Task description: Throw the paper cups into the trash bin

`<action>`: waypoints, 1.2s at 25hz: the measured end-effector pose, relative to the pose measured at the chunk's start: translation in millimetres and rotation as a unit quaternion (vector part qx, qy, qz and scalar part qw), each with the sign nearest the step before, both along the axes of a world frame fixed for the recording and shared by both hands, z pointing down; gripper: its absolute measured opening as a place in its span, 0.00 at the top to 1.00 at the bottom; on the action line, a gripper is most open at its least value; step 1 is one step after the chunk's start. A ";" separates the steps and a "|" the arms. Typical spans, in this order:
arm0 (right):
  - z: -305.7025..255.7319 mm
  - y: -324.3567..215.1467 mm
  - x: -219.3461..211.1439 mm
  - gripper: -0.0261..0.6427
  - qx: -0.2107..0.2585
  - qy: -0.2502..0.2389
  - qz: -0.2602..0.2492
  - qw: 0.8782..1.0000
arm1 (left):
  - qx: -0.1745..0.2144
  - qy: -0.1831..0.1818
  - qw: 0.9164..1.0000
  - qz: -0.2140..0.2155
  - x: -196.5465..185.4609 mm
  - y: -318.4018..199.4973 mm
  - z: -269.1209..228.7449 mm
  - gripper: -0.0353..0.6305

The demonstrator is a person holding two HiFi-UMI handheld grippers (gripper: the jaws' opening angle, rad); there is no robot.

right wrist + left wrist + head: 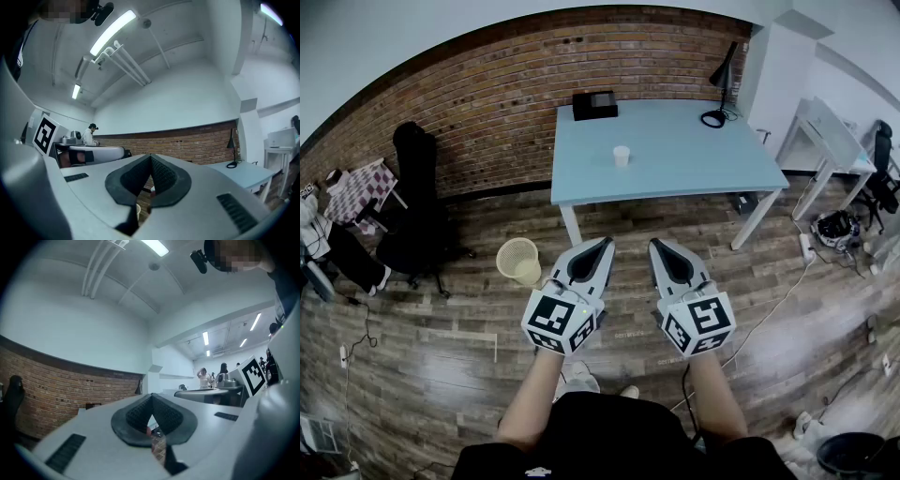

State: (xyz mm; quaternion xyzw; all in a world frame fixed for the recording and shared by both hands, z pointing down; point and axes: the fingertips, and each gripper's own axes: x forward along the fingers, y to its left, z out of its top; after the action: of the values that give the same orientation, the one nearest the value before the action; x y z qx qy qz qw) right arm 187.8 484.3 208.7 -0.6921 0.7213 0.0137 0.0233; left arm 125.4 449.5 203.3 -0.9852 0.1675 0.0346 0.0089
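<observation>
Left edge: a black chair (414,220) stands against the brick wall (487,103). A cable trails over the wood floor (441,347) below it.
Trash bin: a cream mesh wastebasket (518,260) stands upright on the floor, just left of the left gripper's tips and near the table's front left leg. There is bare floor on its left and near sides.
Left gripper (602,246): it is held level with its jaws brought fully together, and nothing is between them.
Right gripper (656,246): it is level and beside the left one without touching it. Its pads meet at the tips and it holds nothing.
Paper cup (622,156): it stands upright on the light blue table (694,164), well apart from both grippers and toward the table's left half, with bare tabletop all round it.
Table edges: a black box (594,104) sits at the back left corner and a black desk lamp (722,80) at the back right. The front edge faces the person across open floor.
Right edge: a white desk (830,136) stands there, with cables and gear on the floor beside it.
Left gripper view only: the left gripper (151,399) has its ridged pads closed to a point. Standing people (204,377) show in a far lit room that the head view does not show.
Right gripper view only: the right gripper (150,159) is likewise closed. A seated person (89,136) is at the left, and the lamp (231,152) and the table (243,173) are at the right. A pale rim (137,209) shows under the jaws, and what it belongs to cannot be told.
</observation>
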 end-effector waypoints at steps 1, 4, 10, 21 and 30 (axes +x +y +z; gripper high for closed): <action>0.1 2.8 1.1 0.96 0.001 -0.001 -0.002 1.000 | 0.000 -0.001 1.000 0.000 1.4 2.7 0.9 0.94; -0.6 8.2 4.8 0.96 0.004 -0.009 -0.011 1.000 | -0.001 -0.001 1.000 -0.003 6.4 7.8 2.1 0.94; 3.8 8.4 14.7 0.96 0.002 -0.013 -0.021 1.000 | -0.005 -0.003 1.000 -0.005 18.7 9.5 6.2 0.94; 12.2 -16.8 33.1 0.96 -0.009 -0.020 -0.027 0.999 | -0.015 -0.005 1.000 -0.005 37.3 -14.9 13.2 0.94; 20.4 -59.4 45.0 0.95 -0.023 -0.016 -0.020 0.999 | -0.022 0.000 1.000 -0.001 48.1 -58.8 20.4 0.94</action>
State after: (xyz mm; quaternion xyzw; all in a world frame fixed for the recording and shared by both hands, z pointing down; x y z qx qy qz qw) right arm 232.9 424.9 229.0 -0.6781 0.7346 -0.0141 0.0190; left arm 173.5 390.8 223.8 -0.9850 0.1696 0.0304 -0.0131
